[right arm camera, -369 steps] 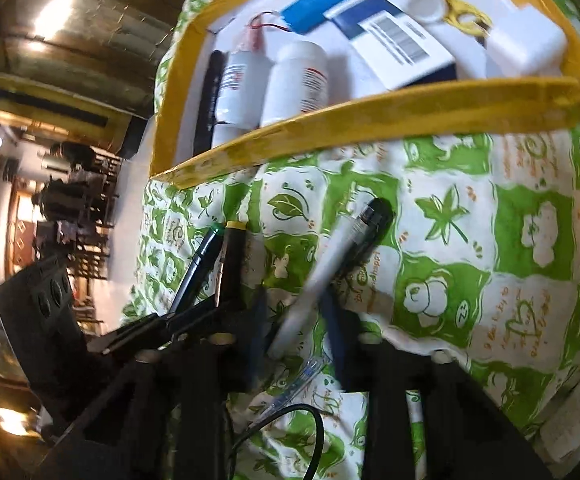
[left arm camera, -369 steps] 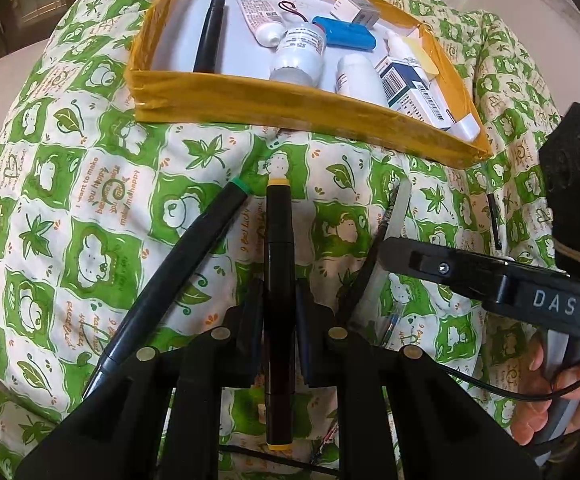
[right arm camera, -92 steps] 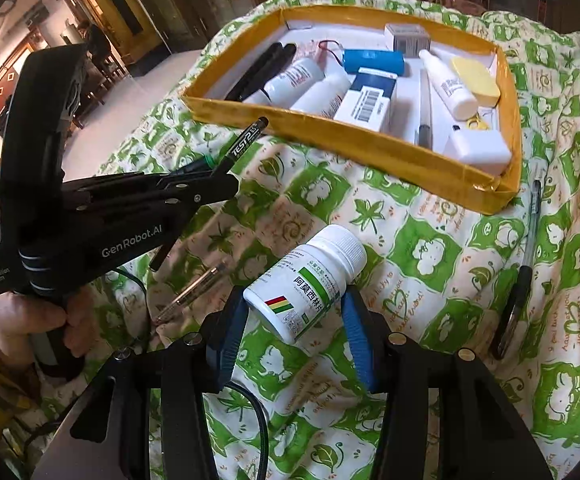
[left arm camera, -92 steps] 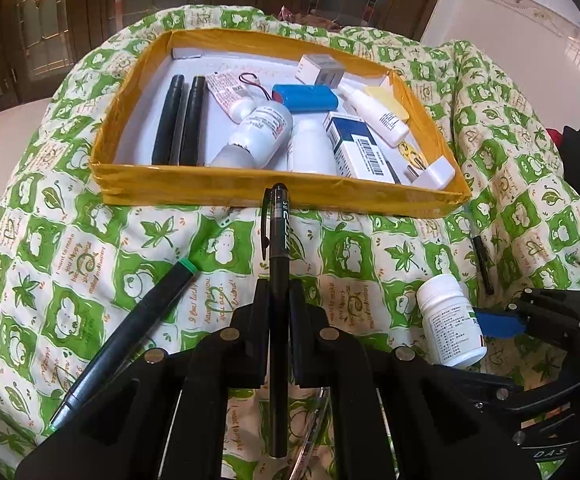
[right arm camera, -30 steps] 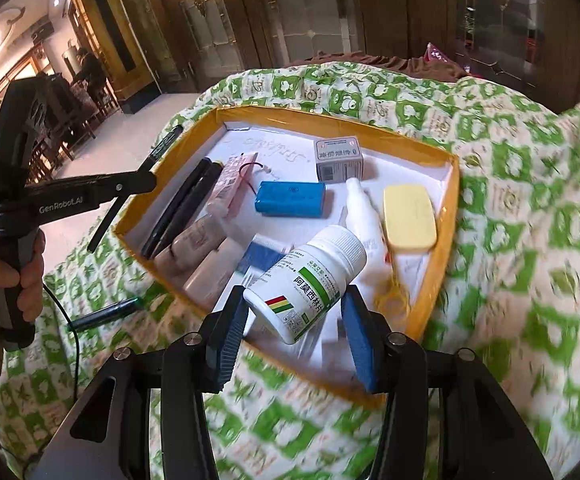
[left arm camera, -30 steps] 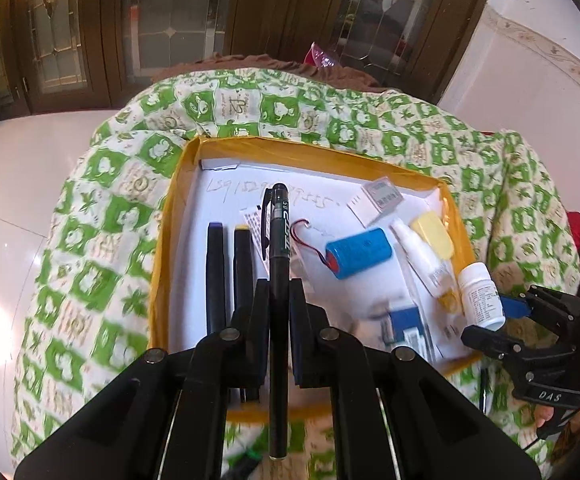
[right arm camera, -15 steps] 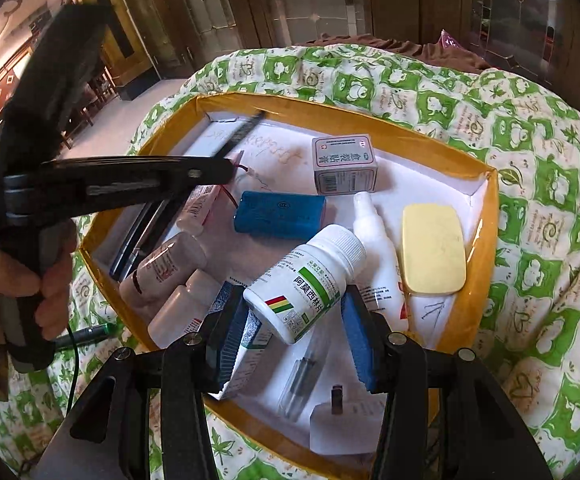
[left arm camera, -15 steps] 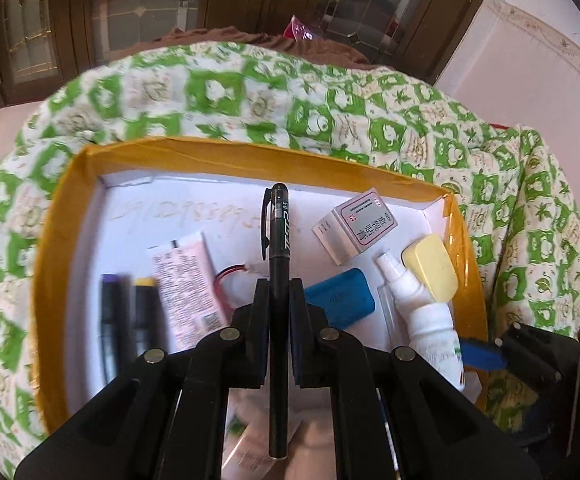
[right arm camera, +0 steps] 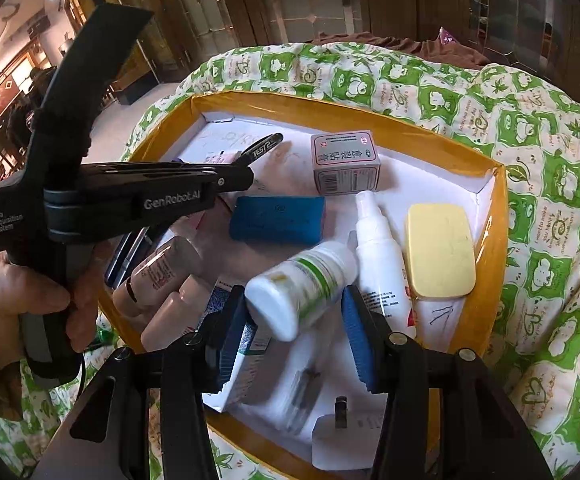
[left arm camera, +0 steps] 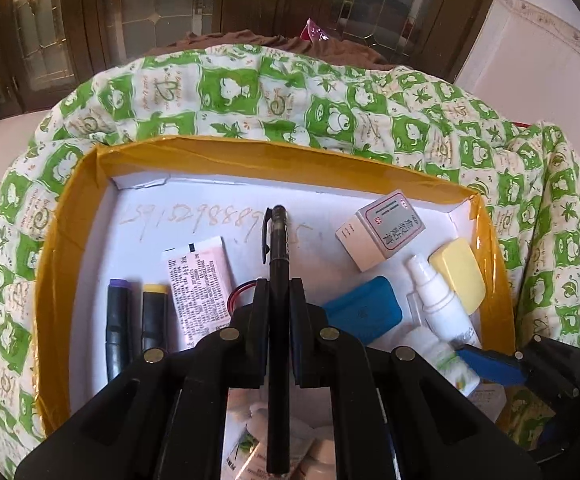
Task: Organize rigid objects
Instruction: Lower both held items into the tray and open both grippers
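My left gripper (left arm camera: 279,300) is shut on a black pen (left arm camera: 279,264) and holds it over the yellow-rimmed tray (left arm camera: 274,151); the pen (right arm camera: 264,148) also shows in the right wrist view. My right gripper (right arm camera: 290,332) is open over the tray's (right arm camera: 502,216) near right part. A white pill bottle with a green label (right arm camera: 302,288) lies tipped between its blue pads, its base towards me, with a gap on the right side. I cannot tell if it rests on the tray floor.
In the tray lie two black markers (left arm camera: 134,320), a pink tube (left arm camera: 200,280), a blue battery pack (right arm camera: 278,220), a small carton (right arm camera: 344,160), a spray bottle (right arm camera: 382,260), a yellow case (right arm camera: 438,250), two bottles (right arm camera: 162,280) and a white plug (right arm camera: 346,436). Green patterned cloth (right arm camera: 550,160) surrounds it.
My right gripper has opened and the pill bottle has tipped out of its grip, base towards me. My left gripper with the pen has moved further in over the tray.
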Tool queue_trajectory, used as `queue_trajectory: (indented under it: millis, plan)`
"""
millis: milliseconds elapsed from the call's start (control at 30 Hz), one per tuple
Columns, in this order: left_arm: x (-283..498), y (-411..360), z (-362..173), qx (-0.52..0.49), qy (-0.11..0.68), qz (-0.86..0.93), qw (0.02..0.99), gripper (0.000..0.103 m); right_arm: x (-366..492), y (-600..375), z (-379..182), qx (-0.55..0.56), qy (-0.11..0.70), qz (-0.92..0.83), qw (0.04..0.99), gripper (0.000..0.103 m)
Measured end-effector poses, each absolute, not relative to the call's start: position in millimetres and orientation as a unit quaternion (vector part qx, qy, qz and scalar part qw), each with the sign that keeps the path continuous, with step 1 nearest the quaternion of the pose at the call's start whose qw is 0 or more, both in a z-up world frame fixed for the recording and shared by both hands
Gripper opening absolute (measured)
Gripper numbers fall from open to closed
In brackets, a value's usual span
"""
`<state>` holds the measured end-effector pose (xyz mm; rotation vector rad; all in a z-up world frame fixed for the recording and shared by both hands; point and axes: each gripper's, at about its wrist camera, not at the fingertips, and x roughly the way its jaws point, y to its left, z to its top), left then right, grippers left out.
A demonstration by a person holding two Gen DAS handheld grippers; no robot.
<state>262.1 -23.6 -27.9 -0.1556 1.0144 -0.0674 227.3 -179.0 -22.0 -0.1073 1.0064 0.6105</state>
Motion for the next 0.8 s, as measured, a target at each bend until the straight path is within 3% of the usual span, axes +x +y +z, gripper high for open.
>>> queue_trajectory:
  millis: [100, 200, 367, 433, 500, 567, 667, 800]
  plan:
    - [256, -26, -23, -0.059, 0.482, -0.034, 0.874, 0.007, 219, -179, -19, -0.045, 0.466, 0.286, 0.836, 0.045]
    - [246, -29, -14, -0.047, 0.476, -0.035, 0.878, 0.007, 206, -179, -14, -0.042, 0.452, 0.281, 0.846, 0.053]
    - [226, -31, 5, -0.033, 0.460, -0.033, 0.887, 0.008, 177, -183, -3, -0.051, 0.420, 0.264, 0.867, 0.054]
    - [215, -31, 15, -0.026, 0.452, -0.029, 0.891, 0.015, 165, -184, 2, -0.052, 0.407, 0.257, 0.875, 0.058]
    - [202, -31, 24, -0.023, 0.441, -0.021, 0.897, 0.044, 151, -190, 7, -0.038, 0.398, 0.253, 0.881, 0.063]
    - [184, -31, 35, -0.024, 0.423, -0.010, 0.906, 0.061, 140, -197, 10, -0.023, 0.395, 0.247, 0.884, 0.066]
    - [161, -32, 45, -0.026, 0.410, 0.001, 0.912, 0.064, 126, -210, 13, 0.007, 0.395, 0.237, 0.887, 0.073]
    - [124, -38, 51, -0.026, 0.405, 0.003, 0.914, 0.064, 118, -223, 10, 0.038, 0.414, 0.232, 0.879, 0.074]
